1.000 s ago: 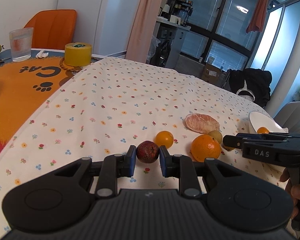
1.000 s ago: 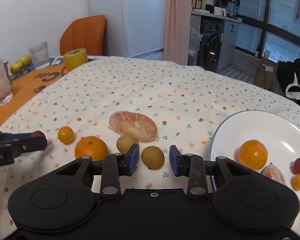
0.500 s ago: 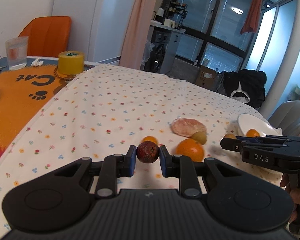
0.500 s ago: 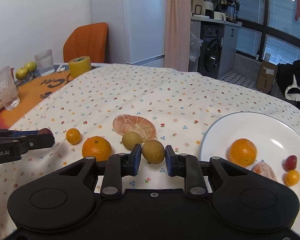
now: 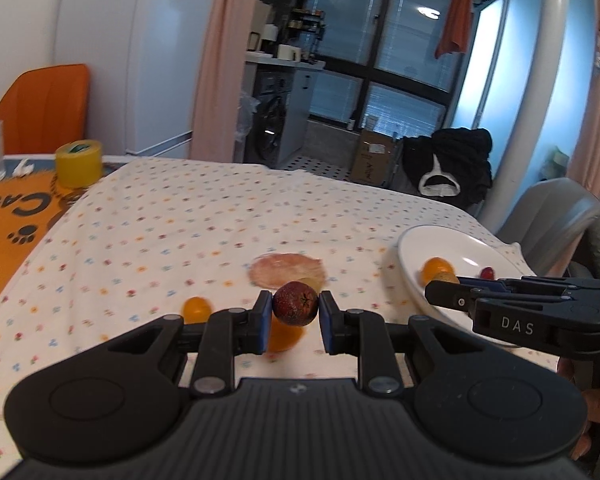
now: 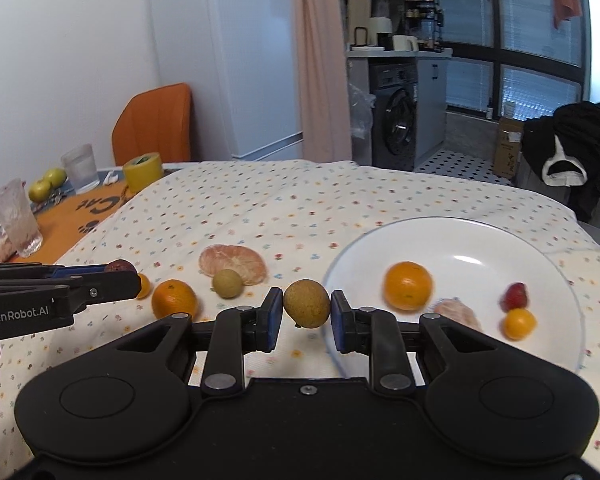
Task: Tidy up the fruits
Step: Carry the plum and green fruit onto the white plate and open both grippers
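A dark red fruit [image 5: 296, 303] sits pinched between the blue pads of the left gripper [image 5: 293, 316], held in the air above the flowered cloth [image 5: 188, 216], while the right gripper [image 6: 305, 316] is closed the same way on a brown-green fruit [image 6: 306, 303] just off the near rim of the white plate [image 6: 556, 276]. On the plate lie an orange [image 6: 408, 285], a peeled segment [image 6: 456, 313] partly hidden behind the right gripper, a small red fruit [image 6: 515, 295] and a small orange fruit [image 6: 520, 323] touching it. On the cloth to the left of the plate rest a peeled citrus half [image 6: 234, 262], a small green fruit [image 6: 227, 283] touching its front edge, a second orange [image 6: 174, 299] nearby and a kumquat [image 5: 196, 309] beyond it. Each gripper shows in the other's view as a black arm reaching in from the side, the fruit only just visible at its tip. At the far left end of the table, well apart from the fruit, an orange mat [image 6: 100, 208] carries a roll of yellow tape [image 6: 143, 171], two glasses [image 6: 80, 168] and two green apples [image 6: 48, 188]. An orange chair [image 6: 154, 126] stands behind the table. The left view is blurred, so the fruit on the cloth there is soft-edged.
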A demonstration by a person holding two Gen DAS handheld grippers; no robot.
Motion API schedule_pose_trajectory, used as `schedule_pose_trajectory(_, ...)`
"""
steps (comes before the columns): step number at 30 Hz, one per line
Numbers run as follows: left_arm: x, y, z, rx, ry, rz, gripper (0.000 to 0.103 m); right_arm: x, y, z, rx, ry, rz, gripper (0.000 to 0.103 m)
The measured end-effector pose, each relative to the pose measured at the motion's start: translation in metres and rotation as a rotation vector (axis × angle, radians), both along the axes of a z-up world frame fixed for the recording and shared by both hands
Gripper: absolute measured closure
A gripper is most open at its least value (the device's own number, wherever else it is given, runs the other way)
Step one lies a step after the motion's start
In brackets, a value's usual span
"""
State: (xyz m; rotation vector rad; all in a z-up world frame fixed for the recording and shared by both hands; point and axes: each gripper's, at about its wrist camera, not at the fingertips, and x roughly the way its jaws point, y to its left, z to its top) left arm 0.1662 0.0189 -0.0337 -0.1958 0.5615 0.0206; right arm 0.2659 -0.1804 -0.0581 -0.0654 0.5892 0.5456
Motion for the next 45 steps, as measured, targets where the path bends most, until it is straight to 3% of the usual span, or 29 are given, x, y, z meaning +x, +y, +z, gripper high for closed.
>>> schedule_pose_trajectory(27, 0.044, -0.097, -0.002, 0.04, 0.003, -0.171, 0.08, 0.006, -0.11, -0.008, 0.086, 0.004, -0.162, 0.079)
schedule_pose_trajectory(45, 0.072, -0.121, -0.02, 0.038, 0.047, -0.224, 0.08, 0.025, -0.114, -0.023, 0.096, 0.038, -0.153, 0.079)
